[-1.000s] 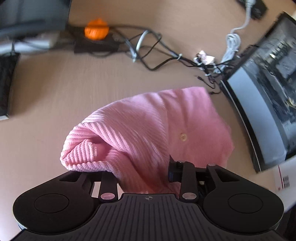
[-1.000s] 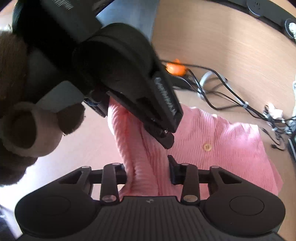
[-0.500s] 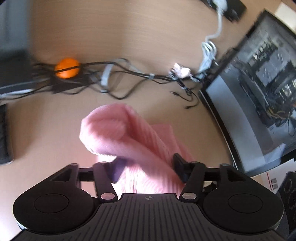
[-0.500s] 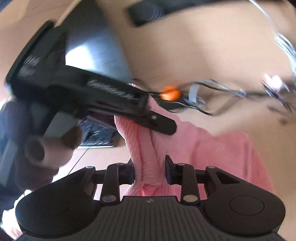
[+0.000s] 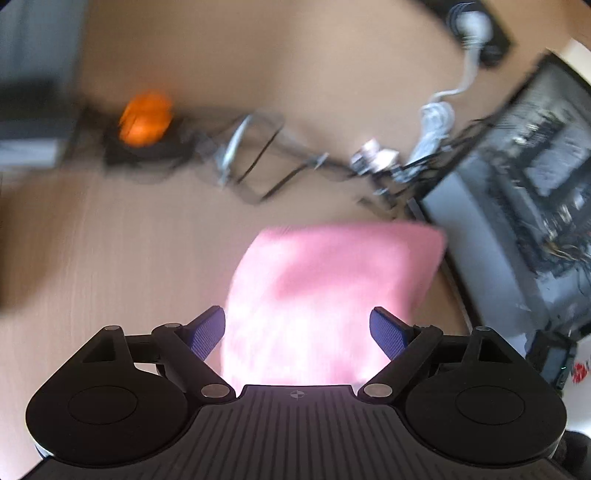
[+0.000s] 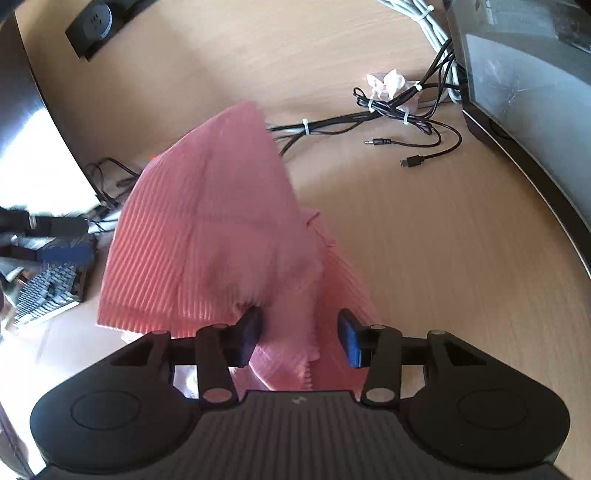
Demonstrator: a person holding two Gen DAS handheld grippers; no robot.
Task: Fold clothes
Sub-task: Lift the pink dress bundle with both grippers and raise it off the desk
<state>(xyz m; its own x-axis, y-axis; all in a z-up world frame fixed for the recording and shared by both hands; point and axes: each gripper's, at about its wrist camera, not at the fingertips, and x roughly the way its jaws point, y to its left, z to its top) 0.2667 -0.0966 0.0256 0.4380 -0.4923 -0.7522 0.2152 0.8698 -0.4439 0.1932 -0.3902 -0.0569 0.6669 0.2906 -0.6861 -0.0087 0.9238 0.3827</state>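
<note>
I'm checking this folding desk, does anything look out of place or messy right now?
Yes. Black cables sprawl loose over the desk just behind the pink garment, one end tucked under its far edge, where cloth could snag. An orange object sits among them.

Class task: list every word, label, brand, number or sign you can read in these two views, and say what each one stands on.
No text can be read in either view.
Label on the grey case: too small to read.
Red and white print at the edge of the left view: blurred.
Marks on the round socket: unreadable.
Mark on the body of the right hand-held gripper: a small symbol, no letters.
</note>
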